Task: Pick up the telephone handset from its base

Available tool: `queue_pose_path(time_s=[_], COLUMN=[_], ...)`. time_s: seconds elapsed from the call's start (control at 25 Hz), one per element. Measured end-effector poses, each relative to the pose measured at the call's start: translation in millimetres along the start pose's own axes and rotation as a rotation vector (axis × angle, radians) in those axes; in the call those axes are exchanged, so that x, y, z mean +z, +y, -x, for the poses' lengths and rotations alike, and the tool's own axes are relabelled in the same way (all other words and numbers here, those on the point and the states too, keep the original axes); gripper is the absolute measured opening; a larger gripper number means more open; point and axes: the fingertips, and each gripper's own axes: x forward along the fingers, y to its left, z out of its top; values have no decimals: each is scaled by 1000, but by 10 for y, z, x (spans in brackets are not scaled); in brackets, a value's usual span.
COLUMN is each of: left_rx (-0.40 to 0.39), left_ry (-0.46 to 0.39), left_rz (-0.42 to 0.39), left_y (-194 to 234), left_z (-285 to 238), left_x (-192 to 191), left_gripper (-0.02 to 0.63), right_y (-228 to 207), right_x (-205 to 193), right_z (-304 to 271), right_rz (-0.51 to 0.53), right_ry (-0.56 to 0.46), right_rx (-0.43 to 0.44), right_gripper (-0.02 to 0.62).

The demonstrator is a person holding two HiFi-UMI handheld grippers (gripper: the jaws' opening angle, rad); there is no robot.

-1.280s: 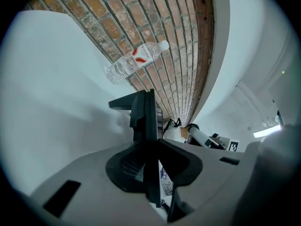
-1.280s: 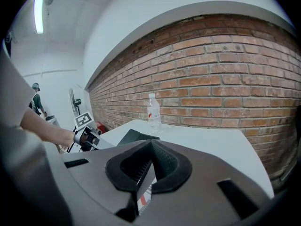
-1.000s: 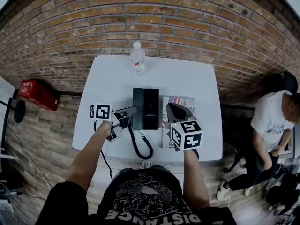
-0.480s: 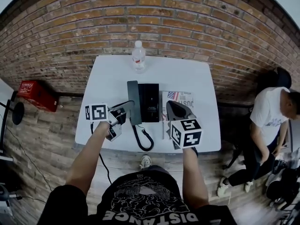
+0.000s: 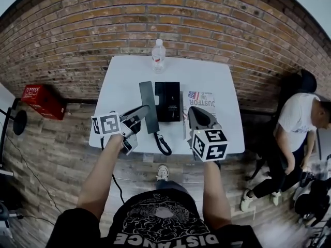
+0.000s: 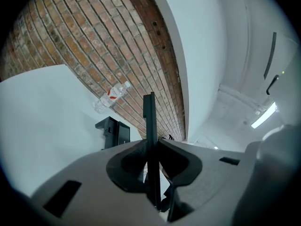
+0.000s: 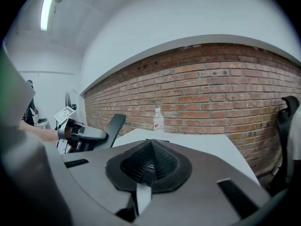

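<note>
Left tool (image 5: 140, 112): clamped on handset (image 5: 147, 94), held at 9 o'clock of base (image 5: 168, 101). Right tool (image 5: 195, 117): jaws together, empty.

light: bright, even | edges: strong fisheye bend, dark corners | shadows: soft

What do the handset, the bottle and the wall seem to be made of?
The handset: probably black plastic, matt, evenly dark.
The bottle: likely clear plastic, see-through with white cap.
The wall: bare brick, reddish blocks with pale mortar lines.
</note>
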Motion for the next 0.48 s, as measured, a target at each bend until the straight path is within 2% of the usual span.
queue_pose_path(time_s=[0.28, 0.48], left_rx=[-1, 31], left_ry=[-48, -92], left_rz=[-42, -90], left_y=[-317, -514], left_z=[315, 544], left_x=[-111, -214], left_gripper=[75, 75], right_y=[254, 348], right_x=[10, 4], right_z=[389, 677], right_rz=[34, 48], right_ry=[-23, -44], right_rx=[-13, -31], right_gripper=[0, 0])
